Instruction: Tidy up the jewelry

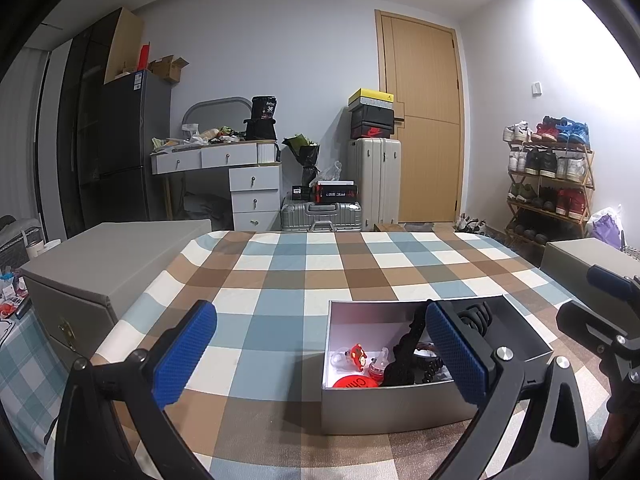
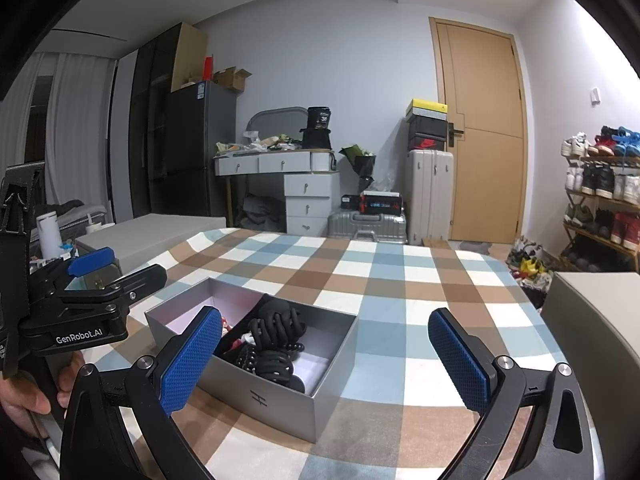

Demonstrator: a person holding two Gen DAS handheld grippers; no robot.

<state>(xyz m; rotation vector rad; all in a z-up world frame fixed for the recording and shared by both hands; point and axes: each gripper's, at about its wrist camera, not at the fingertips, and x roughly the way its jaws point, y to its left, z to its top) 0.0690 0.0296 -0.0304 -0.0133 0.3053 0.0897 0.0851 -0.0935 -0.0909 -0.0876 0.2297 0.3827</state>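
Observation:
An open silver box sits on the checked tablecloth. It holds black hair claws, a black scrunchie, dark beads and small red trinkets. My left gripper is open and empty, its right pad in front of the box's right half. In the right wrist view the same box lies left of centre with the black hair claws inside. My right gripper is open and empty, its left pad over the box's near left corner. Each gripper shows at the edge of the other's view.
A closed grey case stands at the table's left edge. Another grey case stands at the right edge. The checked tablecloth stretches behind the box. Beyond the table are a desk, suitcases, a door and a shoe rack.

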